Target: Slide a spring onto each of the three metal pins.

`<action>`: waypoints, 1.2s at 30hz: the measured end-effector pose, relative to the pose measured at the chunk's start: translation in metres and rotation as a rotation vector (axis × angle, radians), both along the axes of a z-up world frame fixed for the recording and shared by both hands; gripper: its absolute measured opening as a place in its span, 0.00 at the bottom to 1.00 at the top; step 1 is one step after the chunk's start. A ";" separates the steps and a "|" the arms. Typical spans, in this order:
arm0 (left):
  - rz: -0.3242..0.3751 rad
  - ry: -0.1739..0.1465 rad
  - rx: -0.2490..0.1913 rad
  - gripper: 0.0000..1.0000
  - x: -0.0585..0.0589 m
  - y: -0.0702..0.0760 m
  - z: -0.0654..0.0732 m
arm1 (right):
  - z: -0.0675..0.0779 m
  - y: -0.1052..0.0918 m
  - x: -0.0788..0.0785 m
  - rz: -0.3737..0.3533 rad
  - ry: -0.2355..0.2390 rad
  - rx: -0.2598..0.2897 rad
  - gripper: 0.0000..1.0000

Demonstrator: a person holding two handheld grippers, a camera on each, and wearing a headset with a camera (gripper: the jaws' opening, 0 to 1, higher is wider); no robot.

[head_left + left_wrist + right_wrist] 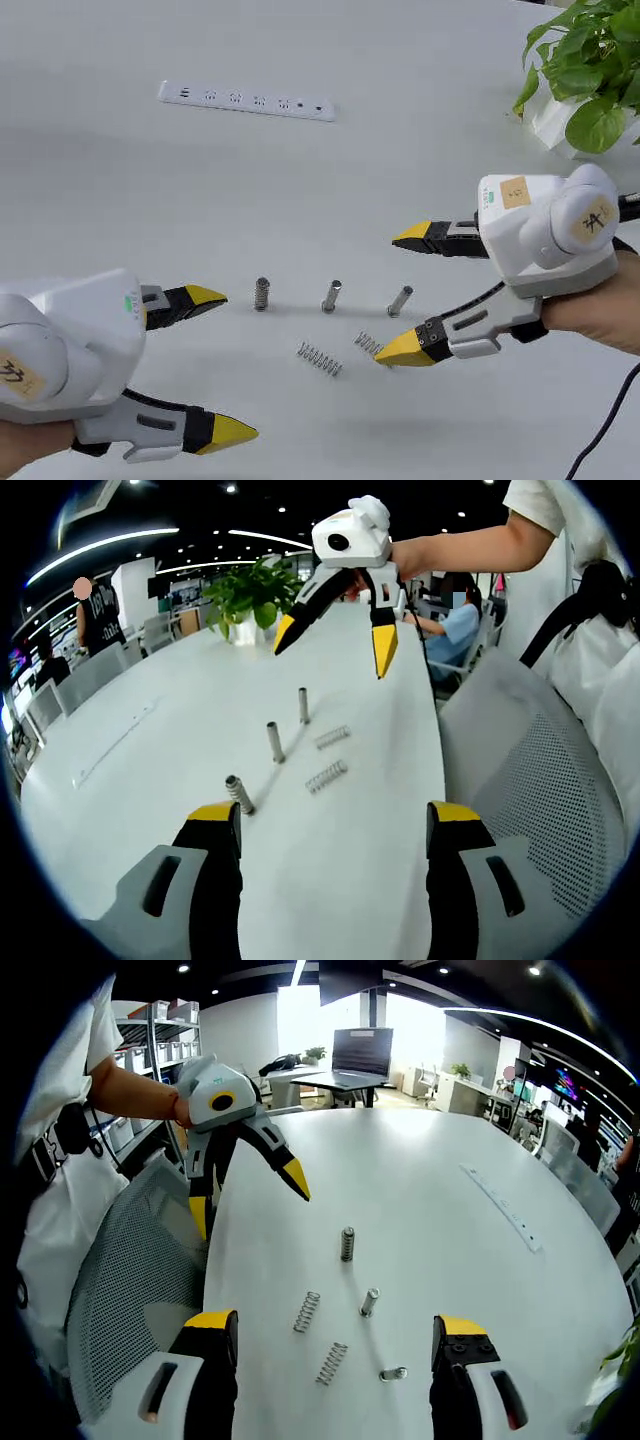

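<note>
**One spring on, two to go:** both pairs of jaws stand spread and empty over the white desk [150, 200]. The right gripper [390, 300] reaches in so that the nearest bare pin [400, 300] sits between its jaws. Its lower tip is just beside a loose spring [368, 344], apparently lined up to pick it up. A second loose spring [319, 358] lies just past that tip, toward the left gripper [240, 365]. That gripper hangs back with the row of pins ahead of its jaws, probably ready to steady one. The pin closest to the left jaws [262, 293] already wears a spring, while the middle pin [332, 295] is bare. Well beyond both pairs of jaws are a power strip [247, 100] and a potted plant [585, 70], and a black cable [600, 430] trails near the right hand. None of these crowds the work, and nothing stands between the jaws and the springs.
</note>
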State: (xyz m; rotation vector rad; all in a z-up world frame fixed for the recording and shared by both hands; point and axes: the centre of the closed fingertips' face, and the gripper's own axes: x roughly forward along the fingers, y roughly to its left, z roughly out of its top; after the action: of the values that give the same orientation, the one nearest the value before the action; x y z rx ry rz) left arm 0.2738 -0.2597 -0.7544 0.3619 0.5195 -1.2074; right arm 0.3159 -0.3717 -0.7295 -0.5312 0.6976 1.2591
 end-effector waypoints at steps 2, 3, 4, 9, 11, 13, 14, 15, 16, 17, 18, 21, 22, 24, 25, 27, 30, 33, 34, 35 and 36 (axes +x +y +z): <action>-0.017 -0.005 0.023 0.72 0.001 -0.003 -0.003 | -0.001 -0.004 -0.002 -0.012 0.001 0.014 0.79; -0.025 -0.007 0.035 0.70 0.002 -0.003 -0.005 | -0.001 -0.006 -0.003 -0.014 0.000 0.017 0.80; -0.038 -0.012 0.053 0.68 0.003 -0.005 -0.008 | -0.002 -0.009 -0.004 -0.020 0.000 0.021 0.80; -0.072 -0.016 0.083 0.63 0.010 -0.016 -0.015 | -0.003 -0.022 -0.007 -0.058 0.005 0.043 0.81; -0.099 -0.030 0.130 0.59 0.011 -0.018 -0.020 | -0.004 -0.026 -0.009 -0.067 0.007 0.048 0.82; -0.111 -0.031 0.131 0.56 0.012 -0.024 -0.023 | -0.005 -0.030 -0.010 -0.078 0.009 0.050 0.82; -0.117 -0.030 0.151 0.55 0.013 -0.026 -0.026 | -0.006 -0.033 -0.011 -0.088 0.012 0.051 0.81; -0.125 -0.039 0.166 0.53 0.014 -0.028 -0.028 | -0.007 -0.038 -0.010 -0.092 0.011 0.053 0.81; -0.135 -0.049 0.183 0.51 0.015 -0.030 -0.031 | -0.009 -0.045 -0.009 -0.102 0.011 0.058 0.81; -0.139 -0.049 0.194 0.49 0.016 -0.033 -0.032 | -0.009 -0.046 -0.010 -0.108 0.012 0.062 0.81; -0.147 -0.050 0.196 0.48 0.016 -0.037 -0.034 | -0.009 -0.046 -0.011 -0.114 0.012 0.066 0.81; -0.168 -0.076 0.265 0.42 0.020 -0.040 -0.043 | -0.010 -0.047 -0.014 -0.128 0.013 0.071 0.81; -0.176 -0.078 0.271 0.38 0.020 -0.043 -0.045 | -0.010 -0.048 -0.015 -0.132 0.015 0.072 0.80; -0.175 -0.056 0.277 0.35 0.020 -0.049 -0.052 | -0.011 -0.049 -0.017 -0.142 0.017 0.077 0.80; -0.176 -0.050 0.276 0.34 0.020 -0.051 -0.054 | -0.011 -0.049 -0.017 -0.146 0.018 0.080 0.80; -0.165 -0.039 0.283 0.34 0.022 -0.055 -0.060 | -0.011 -0.050 -0.019 -0.157 0.018 0.087 0.80; -0.171 -0.049 0.298 0.30 0.024 -0.060 -0.063 | -0.012 -0.053 -0.022 -0.168 0.021 0.092 0.80; -0.176 -0.045 0.311 0.27 0.026 -0.063 -0.068 | -0.013 -0.057 -0.024 -0.177 0.025 0.095 0.80; -0.180 -0.048 0.331 0.26 0.027 -0.063 -0.072 | -0.013 -0.059 -0.025 -0.181 0.027 0.096 0.80; -0.182 -0.049 0.336 0.26 0.028 -0.064 -0.073 | -0.014 -0.060 -0.025 -0.184 0.027 0.097 0.79; -0.181 -0.050 0.348 0.26 0.029 -0.063 -0.077 | -0.014 -0.061 -0.025 -0.188 0.028 0.097 0.79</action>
State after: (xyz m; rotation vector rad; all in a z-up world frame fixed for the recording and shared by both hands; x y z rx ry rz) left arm 0.3031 -0.3231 -0.8310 0.7469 0.6660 -1.2779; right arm 0.2905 -0.4328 -0.7438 -0.3603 0.6899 1.1196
